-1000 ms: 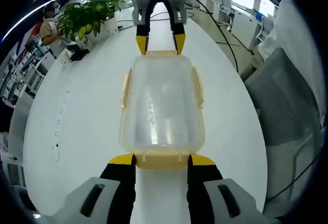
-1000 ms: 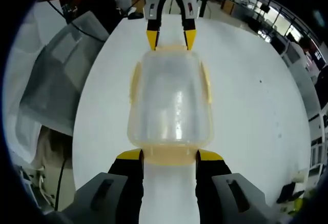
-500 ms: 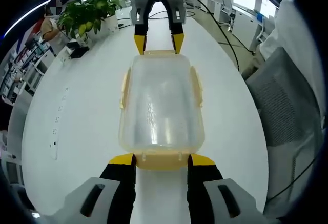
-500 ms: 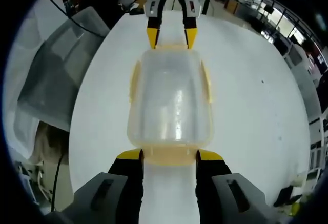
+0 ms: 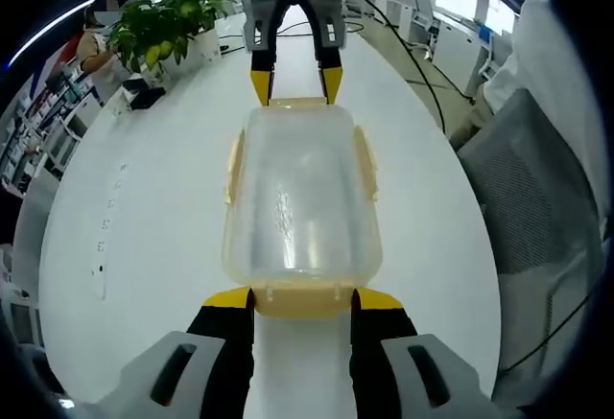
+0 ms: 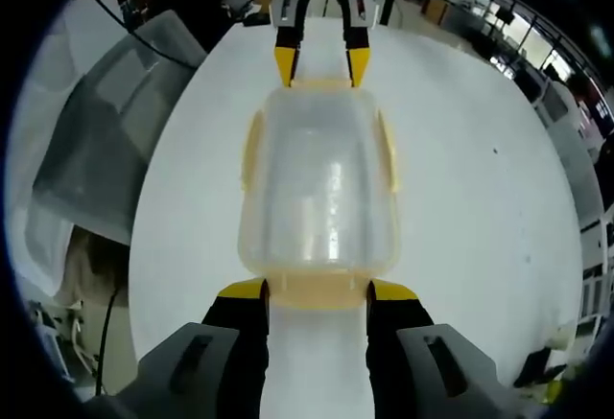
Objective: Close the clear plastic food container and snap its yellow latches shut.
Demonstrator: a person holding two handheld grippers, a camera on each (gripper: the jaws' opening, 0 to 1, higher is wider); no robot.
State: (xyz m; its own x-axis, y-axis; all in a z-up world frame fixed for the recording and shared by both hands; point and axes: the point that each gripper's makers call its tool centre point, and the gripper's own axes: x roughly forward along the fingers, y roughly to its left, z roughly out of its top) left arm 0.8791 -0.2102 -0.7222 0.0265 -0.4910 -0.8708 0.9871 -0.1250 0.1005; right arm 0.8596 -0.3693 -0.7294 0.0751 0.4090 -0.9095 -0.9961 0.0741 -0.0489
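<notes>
White table (image 5: 144, 198) (closed container (image 5: 300, 203) lengthwise)

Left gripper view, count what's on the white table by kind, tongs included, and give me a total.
Clear food container: 1
Yellow latches on it: 4, near end, far end, and sides
Tongs: 2, left tongs and right tongs, one at each end latch
Potted plant: 1
Total: 8
</notes>
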